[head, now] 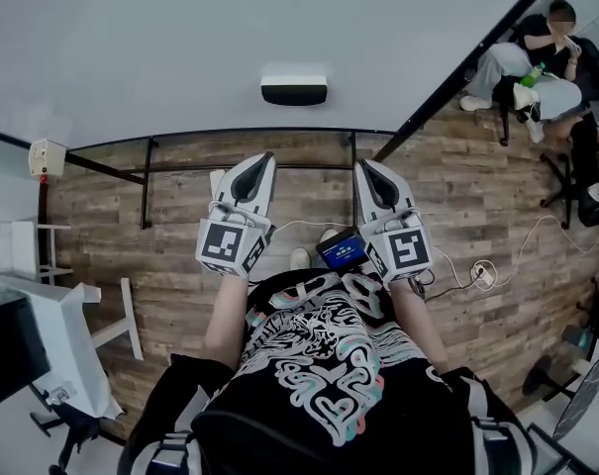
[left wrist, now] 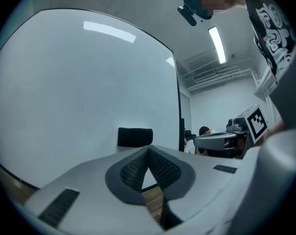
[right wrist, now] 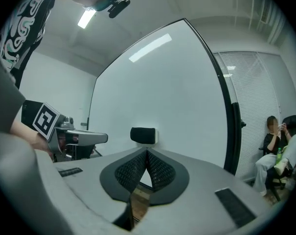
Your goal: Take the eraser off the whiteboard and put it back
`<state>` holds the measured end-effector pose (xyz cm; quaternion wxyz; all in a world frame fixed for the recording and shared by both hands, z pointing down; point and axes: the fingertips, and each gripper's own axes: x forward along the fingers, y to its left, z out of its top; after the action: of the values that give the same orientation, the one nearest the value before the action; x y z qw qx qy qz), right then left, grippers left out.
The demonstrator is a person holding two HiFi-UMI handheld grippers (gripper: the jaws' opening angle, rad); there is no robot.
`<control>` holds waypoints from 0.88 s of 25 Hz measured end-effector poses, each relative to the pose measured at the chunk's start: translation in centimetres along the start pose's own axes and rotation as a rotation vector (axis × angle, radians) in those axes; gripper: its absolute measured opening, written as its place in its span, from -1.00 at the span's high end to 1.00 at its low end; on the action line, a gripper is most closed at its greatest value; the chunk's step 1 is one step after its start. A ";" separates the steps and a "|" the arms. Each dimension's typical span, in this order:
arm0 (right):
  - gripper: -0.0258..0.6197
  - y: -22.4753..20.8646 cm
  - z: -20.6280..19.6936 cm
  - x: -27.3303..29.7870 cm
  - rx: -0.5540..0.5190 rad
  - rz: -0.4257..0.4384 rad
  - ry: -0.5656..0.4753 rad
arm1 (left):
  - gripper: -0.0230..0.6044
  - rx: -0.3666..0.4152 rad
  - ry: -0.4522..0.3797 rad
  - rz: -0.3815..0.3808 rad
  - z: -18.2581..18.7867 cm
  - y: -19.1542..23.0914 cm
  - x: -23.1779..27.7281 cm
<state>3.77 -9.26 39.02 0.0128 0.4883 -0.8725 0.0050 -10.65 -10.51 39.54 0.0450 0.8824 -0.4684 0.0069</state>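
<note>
The black and white eraser (head: pixel 294 85) sticks to the whiteboard (head: pixel 180 47), straight ahead of both grippers and a short way off. In the left gripper view the eraser (left wrist: pixel 135 136) shows just beyond the tips of my left gripper (left wrist: pixel 148 149), whose jaws are shut with nothing between them. My right gripper (right wrist: pixel 147 151) is also shut and empty, with the eraser (right wrist: pixel 143 135) just above its tips. In the head view the left gripper (head: pixel 265 158) and right gripper (head: pixel 363 166) are held side by side, pointing at the board.
The whiteboard's black stand (head: pixel 146 181) rests on a wooden floor. A white desk and chair (head: pixel 51 315) are at the left. People sit at the far right (head: pixel 537 57). A white cable and power strip (head: pixel 482 273) lie on the floor to the right.
</note>
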 end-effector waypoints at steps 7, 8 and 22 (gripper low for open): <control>0.84 -0.9 0.1 -1.1 0.030 -0.043 -0.008 | 0.87 0.023 -0.040 0.066 1.5 1.3 -1.0; 0.84 -0.8 0.1 -1.1 0.032 -0.043 -0.007 | 0.87 0.014 -0.041 0.073 1.5 1.5 -1.1; 0.84 -0.9 -0.1 -0.9 0.028 -0.033 -0.008 | 0.87 0.000 -0.036 0.090 1.3 1.7 -0.8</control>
<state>5.06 -8.95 39.08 0.0027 0.5029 -0.8642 0.0150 -12.48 -10.92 38.36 0.0365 0.8603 -0.5084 -0.0068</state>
